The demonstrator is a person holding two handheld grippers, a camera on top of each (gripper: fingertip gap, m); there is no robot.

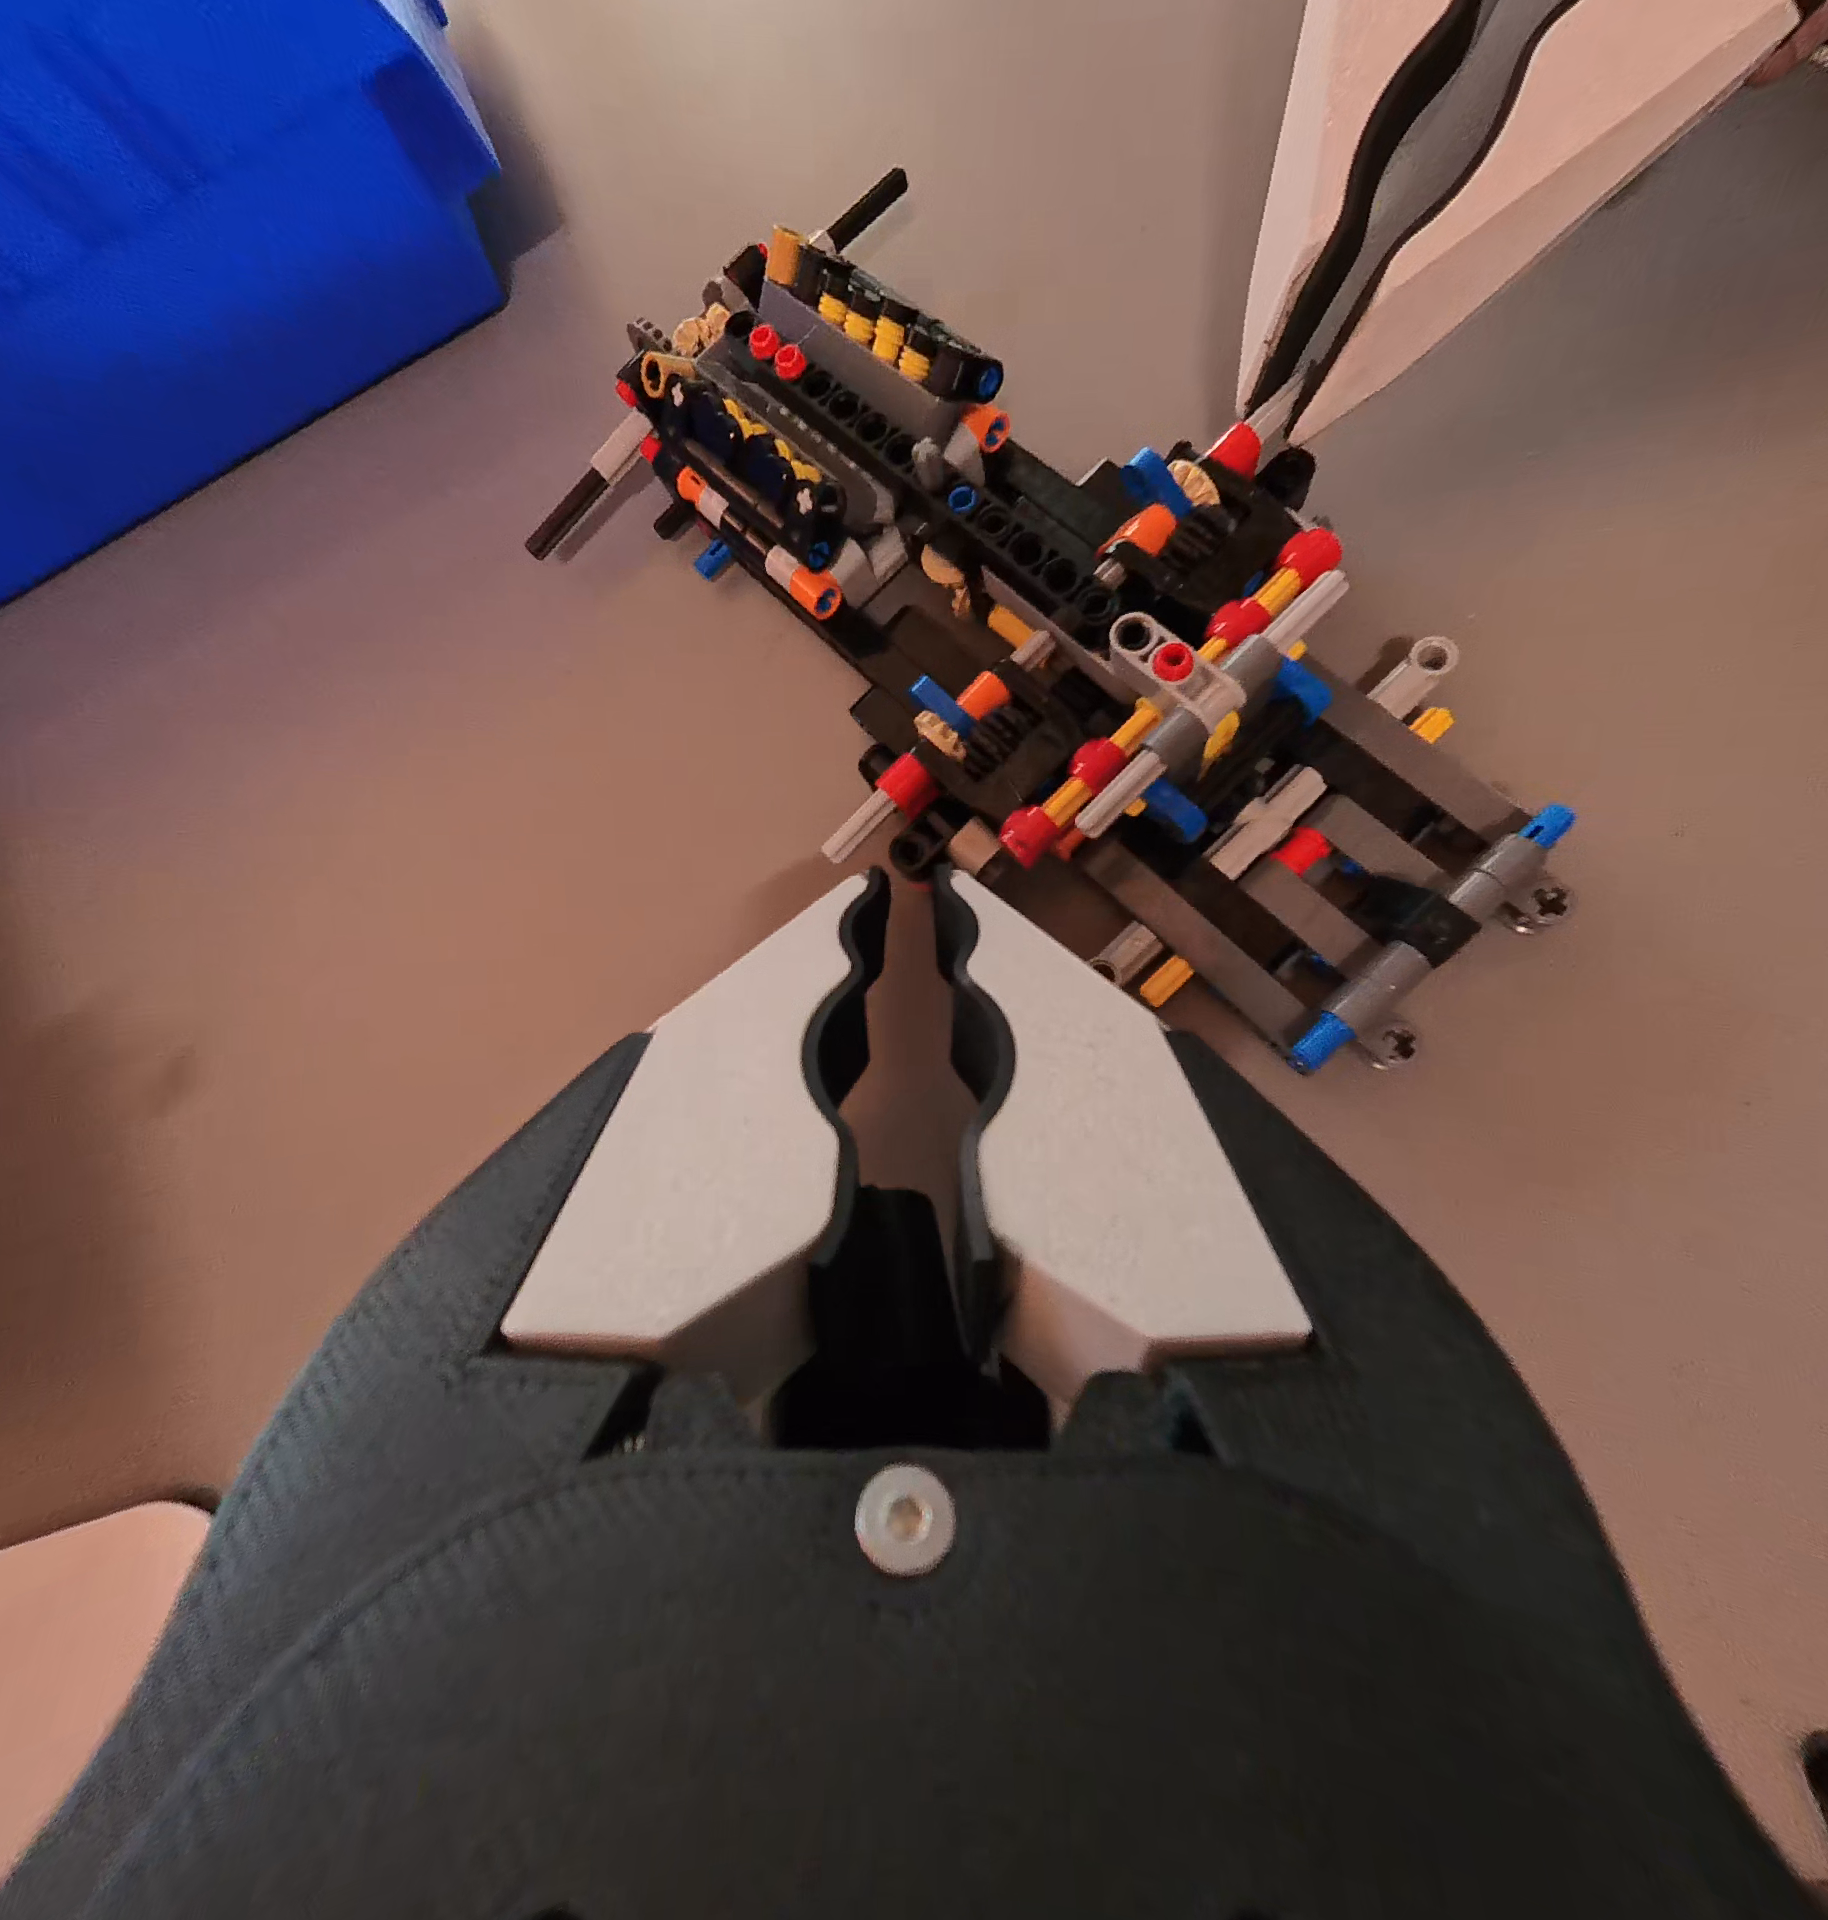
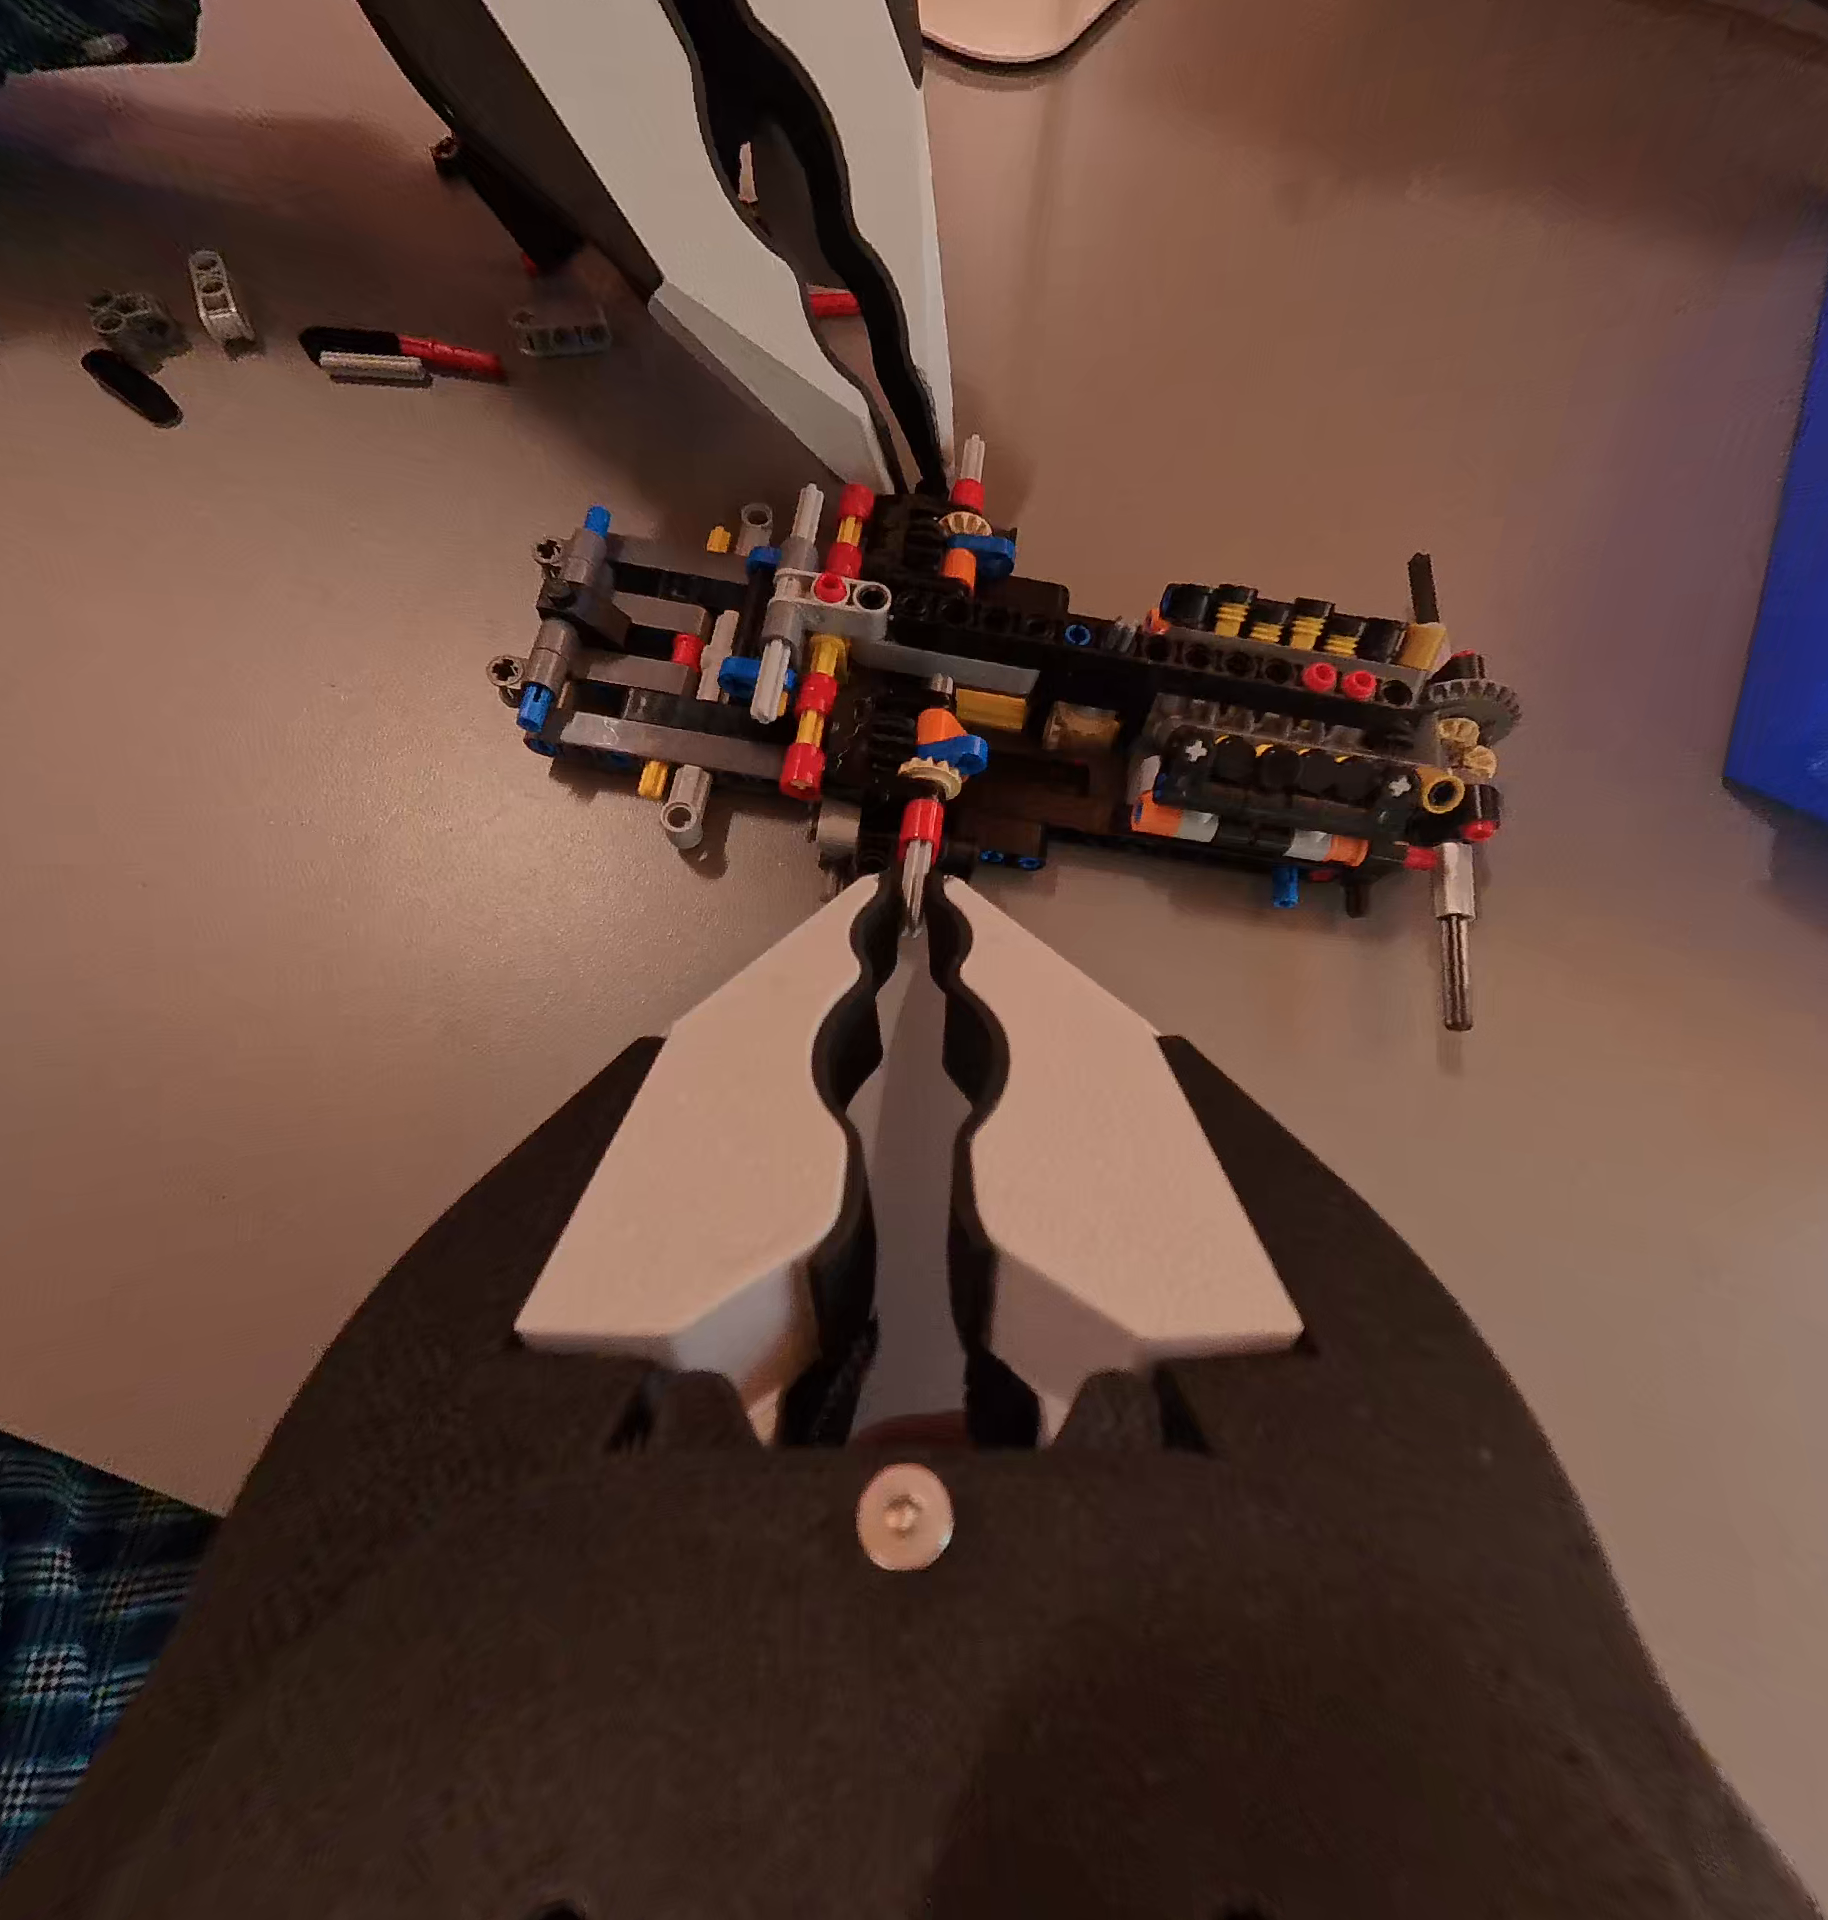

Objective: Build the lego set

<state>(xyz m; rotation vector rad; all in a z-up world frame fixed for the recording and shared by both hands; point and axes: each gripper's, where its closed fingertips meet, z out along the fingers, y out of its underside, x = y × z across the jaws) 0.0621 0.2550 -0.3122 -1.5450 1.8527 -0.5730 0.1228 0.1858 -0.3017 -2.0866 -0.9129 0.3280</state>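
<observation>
The lego model (image 1: 1003, 582), a long black and grey technic chassis with red, yellow, blue and orange parts, lies on the grey table; it also shows in the right wrist view (image 2: 993, 686). My left gripper (image 1: 910, 896) is at the model's side edge, jaws almost closed and pinching a black connector (image 1: 915, 850) there. My right gripper (image 2: 912, 906) is at the opposite side, shut on a grey axle (image 2: 915, 868) that carries a red bush (image 2: 920, 821) and sticks out of the model. Each gripper shows in the other's view: right (image 1: 1268, 436), left (image 2: 920, 478).
A blue bin (image 1: 162, 260) stands past one end of the model, also in the right wrist view (image 2: 1814, 571). Loose parts lie beside the left gripper: a red axle (image 2: 453, 356), grey connectors (image 2: 219, 296) and a black piece (image 2: 131, 387). Plaid cloth (image 2: 37, 1610) lies beyond the table's edge. The left gripper's tips are roughly 10 cm from the right gripper's. From either gripper's tips it is about 20 cm to the black piece (image 2: 131, 387).
</observation>
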